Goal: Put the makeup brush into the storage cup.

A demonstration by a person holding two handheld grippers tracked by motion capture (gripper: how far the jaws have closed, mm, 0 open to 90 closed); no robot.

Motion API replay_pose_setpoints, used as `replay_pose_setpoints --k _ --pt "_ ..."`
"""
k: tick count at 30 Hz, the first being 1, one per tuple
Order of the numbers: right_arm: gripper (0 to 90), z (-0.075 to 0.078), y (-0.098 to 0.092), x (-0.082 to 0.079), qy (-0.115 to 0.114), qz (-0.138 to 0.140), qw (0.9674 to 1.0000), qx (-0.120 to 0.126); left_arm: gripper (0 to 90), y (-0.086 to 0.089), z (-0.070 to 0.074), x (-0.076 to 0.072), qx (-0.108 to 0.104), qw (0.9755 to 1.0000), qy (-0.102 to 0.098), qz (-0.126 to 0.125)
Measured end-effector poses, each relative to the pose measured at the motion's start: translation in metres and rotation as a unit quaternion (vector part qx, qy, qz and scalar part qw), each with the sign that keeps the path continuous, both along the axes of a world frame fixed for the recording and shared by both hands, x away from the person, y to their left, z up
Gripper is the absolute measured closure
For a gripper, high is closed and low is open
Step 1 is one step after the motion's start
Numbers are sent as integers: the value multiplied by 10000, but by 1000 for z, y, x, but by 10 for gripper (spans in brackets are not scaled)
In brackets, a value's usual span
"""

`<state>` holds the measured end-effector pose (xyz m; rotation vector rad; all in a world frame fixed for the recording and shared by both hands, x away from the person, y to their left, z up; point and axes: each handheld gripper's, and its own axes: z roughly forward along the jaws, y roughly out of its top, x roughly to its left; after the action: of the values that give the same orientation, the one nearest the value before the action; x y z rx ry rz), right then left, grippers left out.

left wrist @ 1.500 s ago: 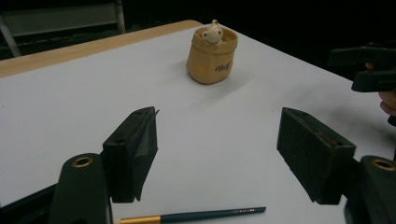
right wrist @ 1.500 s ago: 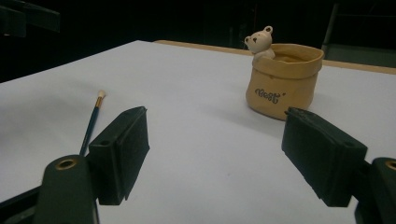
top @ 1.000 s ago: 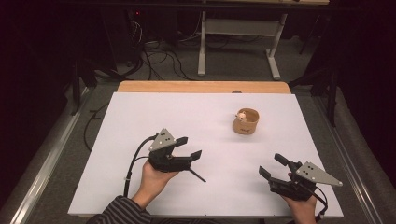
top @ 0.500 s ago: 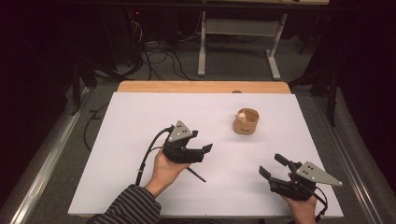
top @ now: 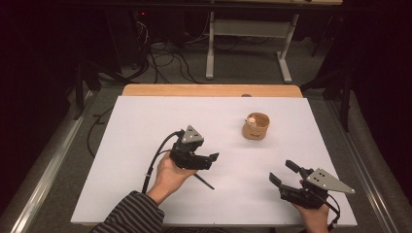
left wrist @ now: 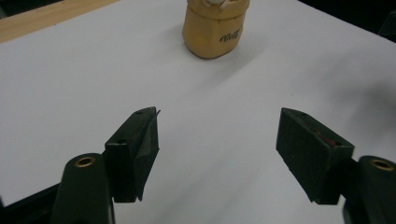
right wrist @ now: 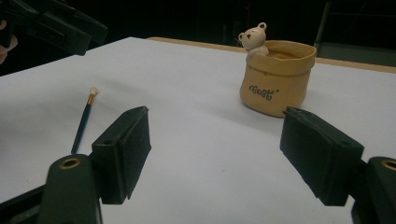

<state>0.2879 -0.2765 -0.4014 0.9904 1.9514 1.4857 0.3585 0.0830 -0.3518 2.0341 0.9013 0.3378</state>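
Note:
A tan sack-shaped pot [top: 256,128] with a small white bear figure on its rim stands right of the table's middle. A thin dark brush [top: 204,181] with a pale tip lies flat on the white table top, partly under the left hand. My left gripper [top: 209,159] hovers just above the brush, open and holding nothing; its jaws [left wrist: 217,140] face the pot [left wrist: 215,32]. My right gripper [top: 283,172] rests near the front right edge, open and holding nothing. In the right gripper view [right wrist: 215,135] the pot [right wrist: 275,81] is ahead on the right and the brush [right wrist: 83,122] on the left.
The white sheet [top: 145,126] covers a wooden table whose bare strip [top: 209,90] shows at the far edge. Beyond it are a desk frame [top: 252,39] and cables on a dark floor. The left gripper [right wrist: 51,25] shows at the right gripper view's upper left.
The left hand and its gripper have moved right and a little away from the person, over the brush. The right gripper, pot and brush have stayed put.

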Motion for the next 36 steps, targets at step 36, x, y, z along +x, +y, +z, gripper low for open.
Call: replay_pose_setpoints --k 36 --pt "282 0 1 -1 20 -105 9998 -169 335 7 -3 20 1131 9728 1912 652"
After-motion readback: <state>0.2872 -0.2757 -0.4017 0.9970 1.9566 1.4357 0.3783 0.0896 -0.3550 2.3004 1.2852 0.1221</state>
